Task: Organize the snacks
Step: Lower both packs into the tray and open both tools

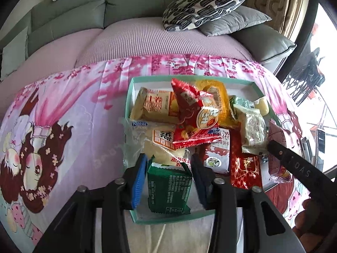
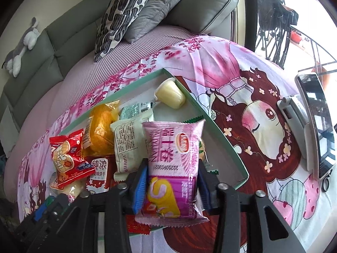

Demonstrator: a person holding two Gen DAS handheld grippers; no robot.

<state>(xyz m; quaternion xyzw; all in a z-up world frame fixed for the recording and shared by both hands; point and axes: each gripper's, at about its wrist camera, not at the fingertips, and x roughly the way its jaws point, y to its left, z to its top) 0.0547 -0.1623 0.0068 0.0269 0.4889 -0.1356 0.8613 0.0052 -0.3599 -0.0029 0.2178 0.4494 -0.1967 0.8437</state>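
A shallow mint-green box (image 1: 131, 88) sits on a pink cartoon-print cloth and holds several snack packets. My left gripper (image 1: 169, 168) is shut on a green packet (image 1: 168, 187) over the box's near edge. A red packet (image 1: 193, 113) lies on top of the pile, with a yellow cake packet (image 1: 153, 105) behind it. In the right wrist view my right gripper (image 2: 171, 179) is shut on a pink roll-cake packet (image 2: 172, 164), held upright over the box (image 2: 219, 130). A pale jelly cup (image 2: 170, 94) lies in the far corner.
The cloth (image 1: 63, 109) covers a table in front of a grey-green sofa (image 1: 69, 16) with patterned and grey cushions (image 1: 208, 6). A phone on a stand (image 2: 316, 124) lies on the cloth to the right. The right gripper's arm (image 1: 299, 168) shows at the left view's right edge.
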